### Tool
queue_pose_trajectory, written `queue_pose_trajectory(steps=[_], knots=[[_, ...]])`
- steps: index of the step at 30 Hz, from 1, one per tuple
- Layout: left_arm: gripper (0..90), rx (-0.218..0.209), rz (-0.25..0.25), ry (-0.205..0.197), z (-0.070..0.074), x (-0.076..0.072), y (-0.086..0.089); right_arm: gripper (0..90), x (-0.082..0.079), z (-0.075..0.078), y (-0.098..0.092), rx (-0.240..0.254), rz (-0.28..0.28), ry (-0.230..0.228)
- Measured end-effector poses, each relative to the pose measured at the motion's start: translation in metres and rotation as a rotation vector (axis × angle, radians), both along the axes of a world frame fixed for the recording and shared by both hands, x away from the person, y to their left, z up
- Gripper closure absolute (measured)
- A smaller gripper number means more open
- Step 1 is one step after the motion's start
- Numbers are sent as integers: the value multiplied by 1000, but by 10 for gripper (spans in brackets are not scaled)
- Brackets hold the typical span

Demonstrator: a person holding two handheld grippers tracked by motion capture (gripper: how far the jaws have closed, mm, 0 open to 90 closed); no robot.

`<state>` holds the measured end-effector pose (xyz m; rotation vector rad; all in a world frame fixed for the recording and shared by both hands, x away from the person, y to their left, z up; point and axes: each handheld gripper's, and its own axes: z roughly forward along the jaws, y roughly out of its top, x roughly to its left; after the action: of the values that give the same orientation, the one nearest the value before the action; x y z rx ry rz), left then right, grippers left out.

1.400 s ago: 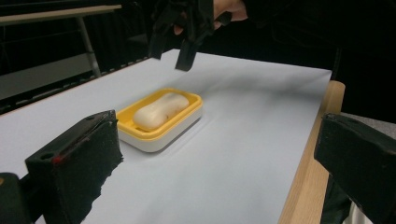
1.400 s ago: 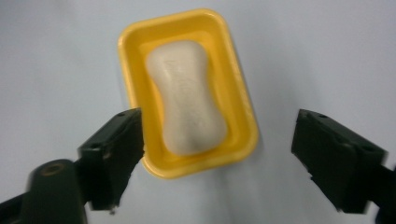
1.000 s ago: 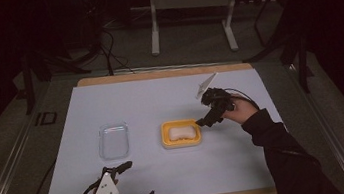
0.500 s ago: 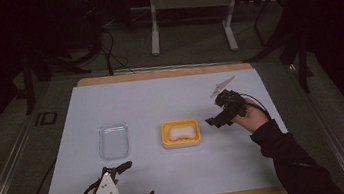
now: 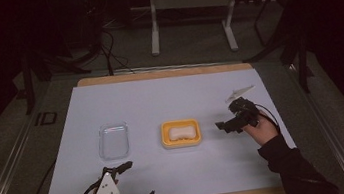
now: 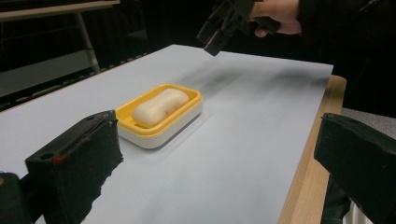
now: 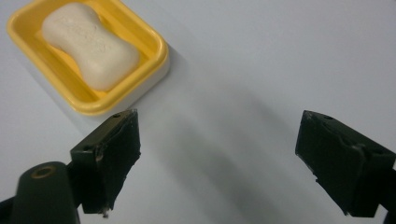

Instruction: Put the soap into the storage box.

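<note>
At the near left edge of the counter (image 5: 159, 93), the left tool (image 5: 132, 184) rests with its jaws wide apart, empty. A clear lid (image 5: 114, 141) lies left of the yellow soap dish (image 5: 181, 133) holding a pale soap bar (image 5: 181, 133). Right of it, the right tool (image 5: 222, 125) hangs above the counter, jaws apart, empty.
</note>
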<state>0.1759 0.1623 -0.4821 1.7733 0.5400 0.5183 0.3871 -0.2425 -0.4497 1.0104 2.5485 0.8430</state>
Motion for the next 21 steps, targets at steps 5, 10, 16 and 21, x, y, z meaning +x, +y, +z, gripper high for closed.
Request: queue_pose_trajectory(steps=[5, 10, 16, 21], knots=[[8, 1, 0, 2, 0, 0, 0, 136, -13, -6, -11, 16, -38, -22], [8, 3, 0, 1, 0, 0, 0, 135, -25, -9, -14, -2, -44, -22], [8, 3, 0, 4, 0, 0, 0, 135, -37, -7, -18, 20, -56, -36], [8, 3, -1, 5, 0, 0, -1, 135, -42, -11, -18, 5, -52, -33]])
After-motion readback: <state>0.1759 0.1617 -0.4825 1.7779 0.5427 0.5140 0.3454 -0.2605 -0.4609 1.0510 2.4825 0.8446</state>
